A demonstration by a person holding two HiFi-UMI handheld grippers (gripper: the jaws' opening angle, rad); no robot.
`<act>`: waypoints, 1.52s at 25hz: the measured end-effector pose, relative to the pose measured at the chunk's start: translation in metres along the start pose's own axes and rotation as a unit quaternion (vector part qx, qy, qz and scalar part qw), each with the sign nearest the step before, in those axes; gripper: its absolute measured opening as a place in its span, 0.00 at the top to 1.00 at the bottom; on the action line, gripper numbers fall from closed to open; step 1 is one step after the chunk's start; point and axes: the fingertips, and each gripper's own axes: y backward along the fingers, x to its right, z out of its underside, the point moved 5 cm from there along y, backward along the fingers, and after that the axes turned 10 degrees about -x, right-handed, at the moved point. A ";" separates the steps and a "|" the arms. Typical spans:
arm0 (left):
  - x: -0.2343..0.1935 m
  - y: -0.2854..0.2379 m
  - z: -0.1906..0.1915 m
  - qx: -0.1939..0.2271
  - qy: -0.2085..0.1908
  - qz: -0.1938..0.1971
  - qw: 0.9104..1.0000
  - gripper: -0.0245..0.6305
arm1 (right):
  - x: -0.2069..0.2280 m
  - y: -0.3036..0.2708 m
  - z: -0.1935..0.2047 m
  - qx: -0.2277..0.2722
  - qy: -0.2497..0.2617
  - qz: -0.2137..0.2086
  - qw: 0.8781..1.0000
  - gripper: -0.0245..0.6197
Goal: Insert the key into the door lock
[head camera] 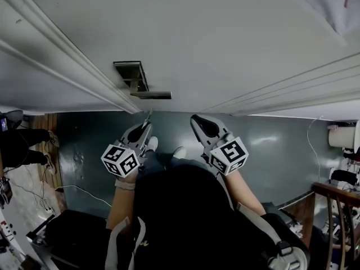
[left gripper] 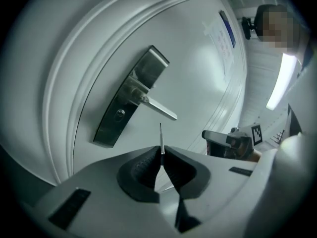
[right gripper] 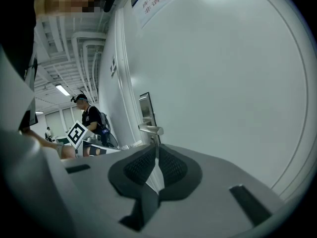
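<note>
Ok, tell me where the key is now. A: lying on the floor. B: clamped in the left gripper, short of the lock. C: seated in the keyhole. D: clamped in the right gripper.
B: the left gripper is shut on the key, whose tip stands in the air short of the keyhole; the right gripper holds nothing.

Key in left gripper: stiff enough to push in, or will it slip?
The key looks thin, flat metal, so probably stiff. The left gripper holds it at the jaw tips, so it may pivot if it meets the keyhole off-axis.
</note>
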 end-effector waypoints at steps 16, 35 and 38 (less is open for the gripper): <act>-0.064 0.004 -0.011 0.053 0.215 0.086 0.971 0.93 | -0.020 -0.030 -0.006 -0.012 -0.012 0.016 1.000 0.92; -0.075 -0.021 -0.023 0.100 0.326 0.120 0.932 0.93 | 0.012 -0.021 0.000 -0.006 -0.035 0.026 0.999 0.92; -0.078 -0.023 -0.022 0.100 0.334 0.109 0.931 0.93 | 0.018 -0.019 0.000 -0.006 -0.038 0.027 0.999 0.92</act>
